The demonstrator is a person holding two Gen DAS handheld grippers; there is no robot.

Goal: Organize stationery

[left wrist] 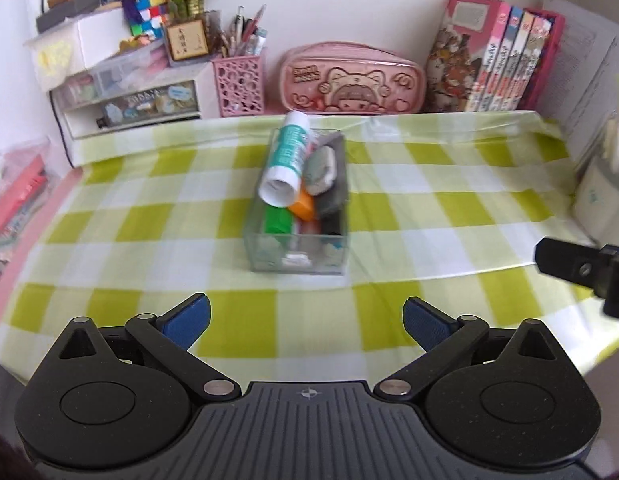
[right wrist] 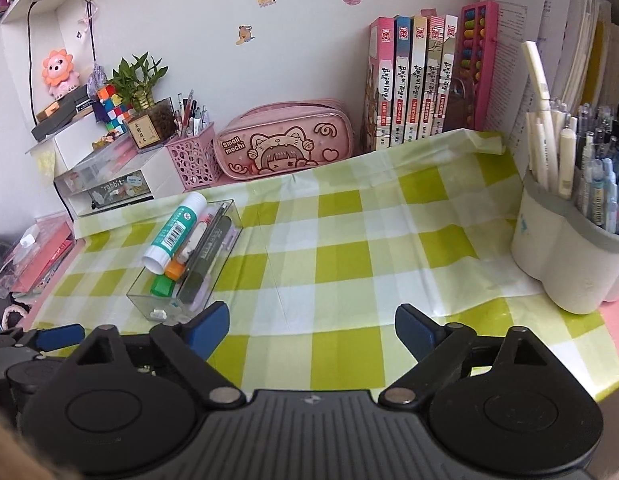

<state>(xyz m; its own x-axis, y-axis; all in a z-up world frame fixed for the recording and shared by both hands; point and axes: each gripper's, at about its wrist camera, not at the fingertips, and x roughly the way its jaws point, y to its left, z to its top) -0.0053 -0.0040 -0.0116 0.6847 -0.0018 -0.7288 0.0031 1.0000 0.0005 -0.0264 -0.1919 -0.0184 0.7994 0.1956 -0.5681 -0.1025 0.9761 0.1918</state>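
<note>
A clear plastic box (left wrist: pixel 297 256) stands on the green checked cloth (left wrist: pixel 429 208) in the middle of the desk. It holds a teal and white glue stick (left wrist: pixel 287 160), green and orange markers (left wrist: pixel 278 220), an eraser and a dark pen. The glue stick lies on top and sticks out over the far rim. The box also shows in the right wrist view (right wrist: pixel 165 304) with the glue stick (right wrist: pixel 174 232). My left gripper (left wrist: pixel 307 322) is open and empty, just in front of the box. My right gripper (right wrist: pixel 311 332) is open and empty, to the right of the box.
A pink pencil case (left wrist: pixel 351 80), a pink mesh pen holder (left wrist: pixel 239 80) and small drawers (left wrist: pixel 129 104) line the back wall. Books (right wrist: pixel 413 80) stand at the back right. A white pen cup (right wrist: pixel 565 248) full of pens stands at the right edge.
</note>
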